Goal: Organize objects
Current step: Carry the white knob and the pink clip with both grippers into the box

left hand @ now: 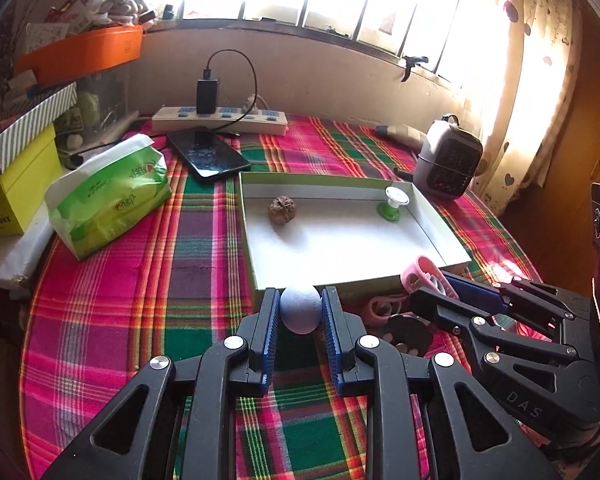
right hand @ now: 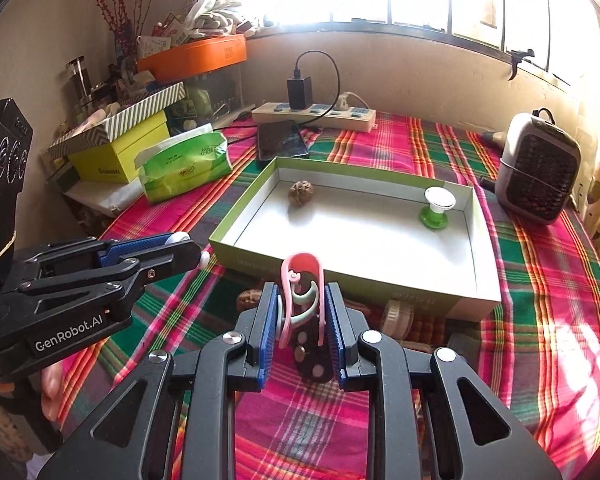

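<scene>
Flanking box (left hand: 256, 264): tissue pack (left hand: 112, 196), heater (left hand: 448, 160)

Plaid tablecloth (left hand: 204, 240) covered the table. Power strip (left hand: 220, 119) lay along the back wall, black charger (left hand: 207, 96) plugged in. Phone (left hand: 208, 156) lay just before it. Green tissue pack (left hand: 112, 196) stood left, small heater (right hand: 538, 168) right.

Left gripper (left hand: 300, 312) fingers (left hand: 270, 320) clamped on pale blue ball (left hand: 301, 309), just before green-rimmed tray (left hand: 340, 285)
</scene>
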`<state>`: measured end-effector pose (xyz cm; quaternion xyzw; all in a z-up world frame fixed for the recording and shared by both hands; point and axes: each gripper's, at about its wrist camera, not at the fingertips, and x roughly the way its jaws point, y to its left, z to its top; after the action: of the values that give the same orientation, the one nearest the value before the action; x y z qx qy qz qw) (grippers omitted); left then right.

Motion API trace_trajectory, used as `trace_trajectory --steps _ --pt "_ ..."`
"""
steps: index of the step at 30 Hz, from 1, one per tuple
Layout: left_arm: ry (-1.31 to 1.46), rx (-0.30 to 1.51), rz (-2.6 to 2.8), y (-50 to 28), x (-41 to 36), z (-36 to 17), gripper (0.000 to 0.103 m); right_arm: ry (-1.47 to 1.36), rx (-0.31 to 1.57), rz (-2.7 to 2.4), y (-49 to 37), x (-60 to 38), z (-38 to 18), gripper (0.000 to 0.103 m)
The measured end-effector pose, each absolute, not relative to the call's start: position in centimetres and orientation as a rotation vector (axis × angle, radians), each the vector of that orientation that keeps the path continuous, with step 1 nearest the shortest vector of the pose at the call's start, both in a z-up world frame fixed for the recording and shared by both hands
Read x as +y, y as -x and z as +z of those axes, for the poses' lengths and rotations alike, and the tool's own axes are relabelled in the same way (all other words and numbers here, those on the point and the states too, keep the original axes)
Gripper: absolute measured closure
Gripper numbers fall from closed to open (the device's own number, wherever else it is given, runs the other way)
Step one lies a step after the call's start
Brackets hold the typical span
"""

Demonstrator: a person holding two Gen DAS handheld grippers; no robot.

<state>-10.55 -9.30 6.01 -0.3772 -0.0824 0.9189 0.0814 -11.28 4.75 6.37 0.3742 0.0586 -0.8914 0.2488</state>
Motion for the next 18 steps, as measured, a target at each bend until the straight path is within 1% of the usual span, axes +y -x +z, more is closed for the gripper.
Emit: trace_trajectory --steps 9,18 --pt "1.139 -0.213 2.717 14.3 -8.0 6.2 0.083 -1.064 0.116 -2.433 15.0 5.9 6.9 0.078" --pt "1.161 -0.195 2.716 17.8 -7.5 5.9 0.083 -1.105 0.13 -2.439 18.7 6.1 6.5 0.078"
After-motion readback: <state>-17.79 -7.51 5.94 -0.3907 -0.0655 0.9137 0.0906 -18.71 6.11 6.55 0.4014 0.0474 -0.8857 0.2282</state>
